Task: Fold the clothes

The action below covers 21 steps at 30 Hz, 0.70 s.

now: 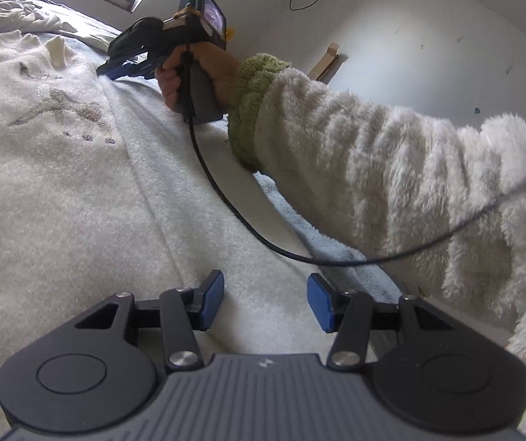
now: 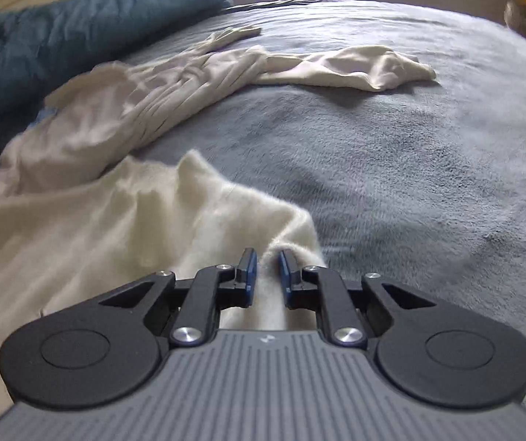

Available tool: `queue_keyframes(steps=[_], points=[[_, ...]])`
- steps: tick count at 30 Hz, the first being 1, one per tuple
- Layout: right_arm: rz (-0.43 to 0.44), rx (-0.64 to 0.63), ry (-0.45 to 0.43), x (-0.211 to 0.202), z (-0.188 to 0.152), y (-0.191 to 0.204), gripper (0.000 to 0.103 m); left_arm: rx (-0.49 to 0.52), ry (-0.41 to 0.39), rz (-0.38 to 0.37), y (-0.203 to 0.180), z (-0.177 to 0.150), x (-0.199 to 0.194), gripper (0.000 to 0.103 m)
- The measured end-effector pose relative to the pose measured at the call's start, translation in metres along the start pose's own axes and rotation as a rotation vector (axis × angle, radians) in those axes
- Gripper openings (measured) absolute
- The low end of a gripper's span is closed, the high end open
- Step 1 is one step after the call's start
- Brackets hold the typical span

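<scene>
The right gripper (image 2: 265, 262) has its jaws clenched on the cream sweater's (image 2: 115, 220) far edge; the left gripper (image 1: 265, 299), jaws released, hovers over its near end.

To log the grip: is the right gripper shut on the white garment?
Shut on it: white garment fabric is pinched between the right gripper pads.

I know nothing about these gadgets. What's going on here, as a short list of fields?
place: a bed with a grey blanket
garment being folded: fluffy white sweater
right gripper: shut on a corner of the sweater
left gripper: open, nothing between its fingers, above the sweater
other laundry: thin cream garment lying crumpled farther up the bed
also there: blue quilt
</scene>
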State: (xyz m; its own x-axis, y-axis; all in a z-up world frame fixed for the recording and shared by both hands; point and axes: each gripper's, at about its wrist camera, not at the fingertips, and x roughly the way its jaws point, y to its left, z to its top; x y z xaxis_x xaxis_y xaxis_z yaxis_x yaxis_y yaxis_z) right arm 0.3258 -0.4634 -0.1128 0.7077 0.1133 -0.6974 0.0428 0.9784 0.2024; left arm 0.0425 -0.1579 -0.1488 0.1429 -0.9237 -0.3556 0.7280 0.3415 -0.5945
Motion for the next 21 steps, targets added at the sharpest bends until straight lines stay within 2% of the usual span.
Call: queue_keyframes(steps=[2, 5, 8, 12, 14, 15, 16, 17, 18, 19, 21], points=[[-0.002, 0.021, -0.034, -0.017, 0.004, -0.007, 0.013, -0.004, 0.000, -0.004, 0.001, 0.000, 0.000, 0.052], [-0.032, 0.010, -0.074, -0.067, 0.006, -0.021, 0.015, -0.005, -0.001, -0.005, 0.002, 0.001, 0.001, 0.052], [0.005, -0.022, -0.016, -0.115, -0.006, -0.032, 0.015, -0.006, -0.001, -0.007, 0.003, 0.000, 0.000, 0.052], [0.064, -0.026, 0.089, -0.141, -0.054, -0.039, 0.015, -0.011, 0.002, -0.008, 0.005, 0.001, 0.002, 0.052], [0.023, -0.020, 0.142, -0.138, -0.085, -0.052, 0.015, -0.010, 0.004, -0.006, 0.004, 0.001, 0.002, 0.052], [-0.008, -0.015, 0.158, -0.136, -0.098, -0.061, 0.020, -0.010, 0.006, -0.005, 0.004, 0.001, 0.002, 0.052], [-0.015, 0.019, 0.144, -0.138, -0.105, -0.075, 0.029, -0.009, 0.009, -0.002, 0.003, 0.002, 0.002, 0.052], [-0.008, 0.088, 0.116, -0.145, -0.107, -0.090, 0.030, -0.009, 0.013, 0.000, 0.003, 0.003, 0.003, 0.052], [-0.037, 0.140, 0.090, -0.153, -0.107, -0.101, 0.027, -0.010, 0.015, 0.002, 0.003, 0.004, 0.003, 0.052], [-0.077, 0.149, 0.058, -0.163, -0.106, -0.105, 0.027, -0.011, 0.016, 0.003, 0.003, 0.004, 0.004, 0.052], [-0.044, 0.126, 0.013, -0.180, -0.106, -0.100, 0.027, -0.015, 0.018, 0.006, 0.003, 0.005, 0.004, 0.052]])
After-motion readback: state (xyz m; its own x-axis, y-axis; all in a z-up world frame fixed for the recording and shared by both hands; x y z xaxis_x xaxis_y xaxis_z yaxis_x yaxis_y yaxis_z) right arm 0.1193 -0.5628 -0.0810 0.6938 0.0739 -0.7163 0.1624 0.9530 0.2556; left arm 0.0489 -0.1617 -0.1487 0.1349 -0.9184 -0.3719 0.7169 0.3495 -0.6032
